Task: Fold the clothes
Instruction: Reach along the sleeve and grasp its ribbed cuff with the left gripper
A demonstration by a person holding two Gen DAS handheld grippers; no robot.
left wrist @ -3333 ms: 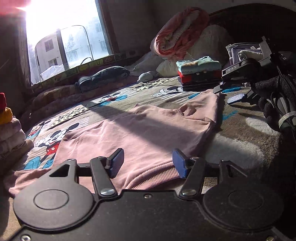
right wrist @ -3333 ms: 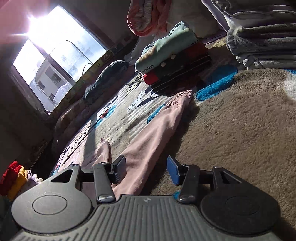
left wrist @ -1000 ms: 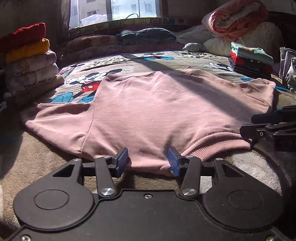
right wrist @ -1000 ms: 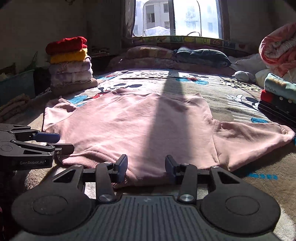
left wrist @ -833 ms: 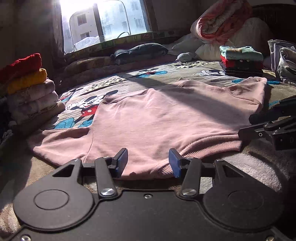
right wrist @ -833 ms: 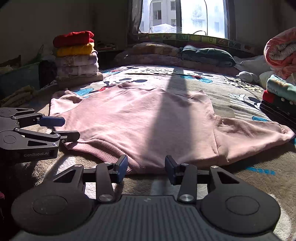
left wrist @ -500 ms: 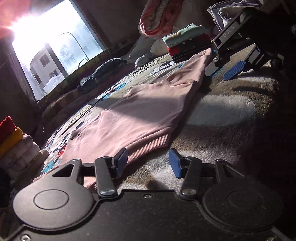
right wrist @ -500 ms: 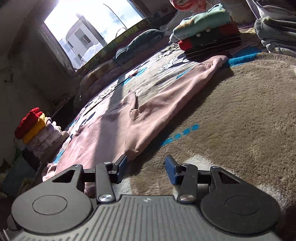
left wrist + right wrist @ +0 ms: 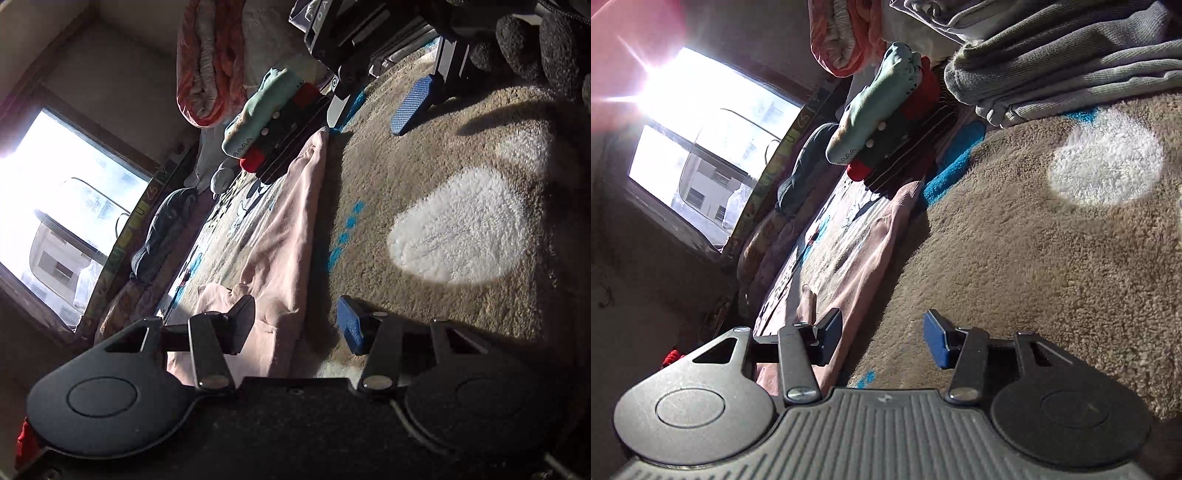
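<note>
**— What's changed?**

Both my tools have swung round and tipped sideways since a second ago; then they faced the hem square on, now they look along the garment's right edge. My left tool [image 9: 295,319] is spread open with nothing in it, one finger over the pink sweatshirt [image 9: 280,236] and the other over the bed blanket [image 9: 443,177]. My right tool [image 9: 882,332] is likewise open and empty, straddling the sweatshirt's edge.

**— How far along is the folding?**

I'd judge barely begun. Beyond the tools, the sweatshirt lies spread flat on the bed, its sleeve stretched out towards the folded stack [image 9: 886,133]. No fold shows in it yet; sleeves and body are all left to do.

**— Any containers?**

None that I can see. Finished clothes simply sit in piles on the bed: that stack beyond the sleeve's cuff, and grey folded clothes [image 9: 1063,55] to the stack's right.
</note>
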